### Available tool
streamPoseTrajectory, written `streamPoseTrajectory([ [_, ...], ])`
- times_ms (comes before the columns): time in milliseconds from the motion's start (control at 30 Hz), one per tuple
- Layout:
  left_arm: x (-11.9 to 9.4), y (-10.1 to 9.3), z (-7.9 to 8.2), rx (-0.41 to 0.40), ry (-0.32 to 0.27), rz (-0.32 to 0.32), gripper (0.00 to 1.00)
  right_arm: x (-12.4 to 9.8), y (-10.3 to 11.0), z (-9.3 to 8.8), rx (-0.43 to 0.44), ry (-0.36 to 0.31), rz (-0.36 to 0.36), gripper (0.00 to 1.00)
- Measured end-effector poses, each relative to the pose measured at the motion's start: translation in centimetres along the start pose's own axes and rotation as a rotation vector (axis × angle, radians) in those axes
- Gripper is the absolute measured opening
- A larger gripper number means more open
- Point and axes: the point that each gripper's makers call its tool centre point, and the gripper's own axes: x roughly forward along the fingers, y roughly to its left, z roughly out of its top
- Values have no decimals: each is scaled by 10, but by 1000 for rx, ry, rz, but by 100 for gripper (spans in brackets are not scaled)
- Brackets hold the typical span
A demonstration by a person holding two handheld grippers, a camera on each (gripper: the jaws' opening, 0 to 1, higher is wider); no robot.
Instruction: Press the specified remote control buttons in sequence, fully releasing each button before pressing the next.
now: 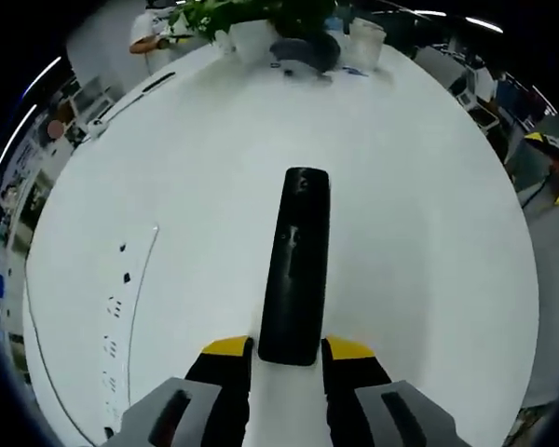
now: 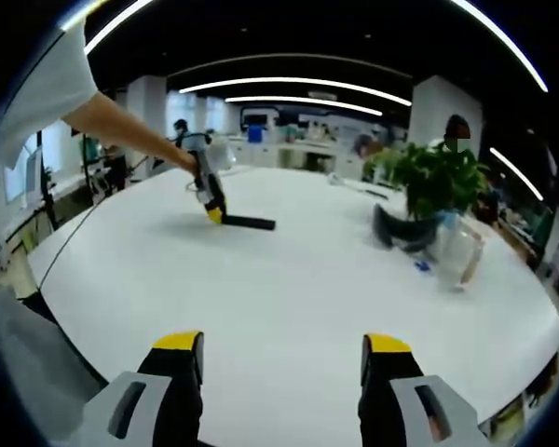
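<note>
A long black remote control (image 1: 296,265) lies on the white table (image 1: 429,233), pointing straight away from me. Its near end sits between the yellow-tipped fingers (image 1: 228,348) of my left gripper (image 1: 289,352), which is shut on it. In the right gripper view the same remote (image 2: 250,223) rests flat on the table far off at the left, with the left gripper (image 2: 211,207) at its end and a person's arm behind it. My right gripper (image 2: 284,354) hovers over the near part of the table, open, with nothing between its jaws.
A potted plant (image 2: 433,182), a dark bag (image 2: 401,231) and a clear plastic jug (image 2: 456,247) stand at the table's far side. A thin cable and socket strip (image 1: 121,307) run along the left edge. Office desks and people are beyond.
</note>
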Motion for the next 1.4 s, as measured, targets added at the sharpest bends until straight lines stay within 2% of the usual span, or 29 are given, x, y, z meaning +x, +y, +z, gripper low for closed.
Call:
streamPoseTrajectory([
  [133, -1, -2, 1, 1, 3, 2, 25, 0, 0, 0, -4, 2, 1, 66],
  [233, 0, -7, 2, 33, 26, 14, 23, 0, 1, 0, -9, -1, 5, 66],
  [467, 1, -6, 0, -20, 50, 48, 22, 0, 2, 0, -23, -3, 3, 64],
  [800, 4, -22, -3, -38, 102, 44, 22, -3, 5, 4, -27, -30, 13, 62],
  [933, 6, -29, -5, -12, 128, 45, 22, -4, 9, 7, -30, -41, 31, 62],
  [1400, 7, -38, -8, -55, 131, 55, 22, -6, 18, 10, -12, -55, 69, 62],
])
